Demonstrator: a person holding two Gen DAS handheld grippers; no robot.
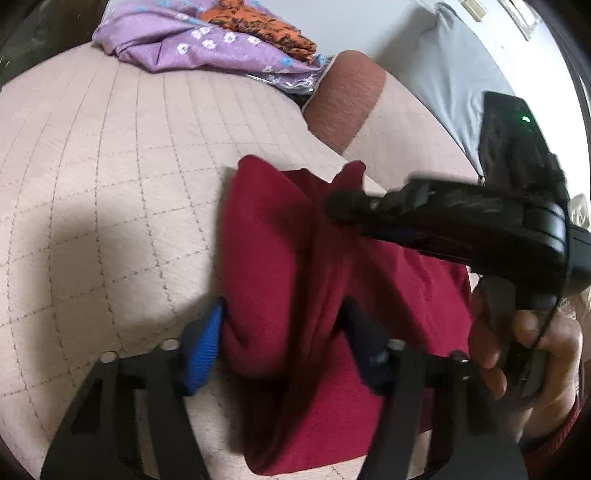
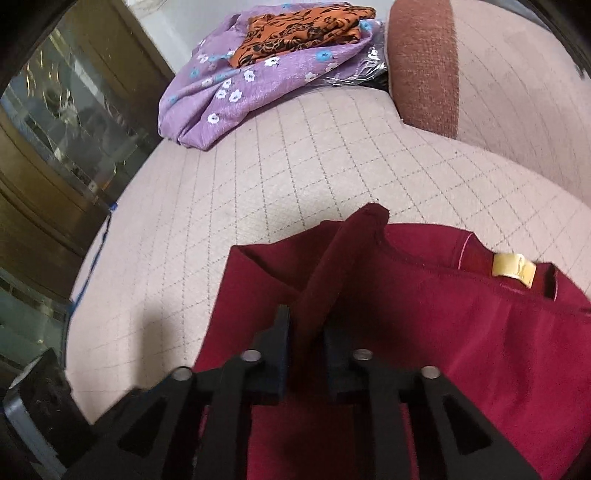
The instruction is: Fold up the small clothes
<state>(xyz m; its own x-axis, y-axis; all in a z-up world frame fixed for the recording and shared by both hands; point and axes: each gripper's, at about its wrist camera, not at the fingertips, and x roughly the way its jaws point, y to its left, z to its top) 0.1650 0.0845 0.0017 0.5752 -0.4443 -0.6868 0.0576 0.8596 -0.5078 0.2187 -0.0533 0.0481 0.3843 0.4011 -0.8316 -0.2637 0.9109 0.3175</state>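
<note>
The dark red garment (image 1: 295, 266) lies on the beige quilted cushion (image 1: 110, 184), in front of the brown-striped bolster (image 2: 421, 62) and well apart from the pile of purple flowered cloth (image 2: 229, 85) w/ the orange printed piece (image 2: 303, 29) on top, which sits left of that bolster. The neck opening w/ the yellow label (image 2: 513, 271) points toward the bolster side.

It looks light, soft and limp, prob. a thin knit. It will sag and wrinkle, not slip much on the cushion. Best to take it at an edge or a raised fold, two points at once, so the layer lifts flat.

The left gripper (image 1: 284, 332) stands about half closed around a bunched ridge of the red fabric. The blue pad (image 1: 207, 343) touches the fabric on one side, and the dark finger presses into it on the other, so I judge it pinched. The right gripper (image 2: 306, 332) is narrower and clamps a raised fold that stands up between its fingers, nearer to the bolster than the left one.
</note>
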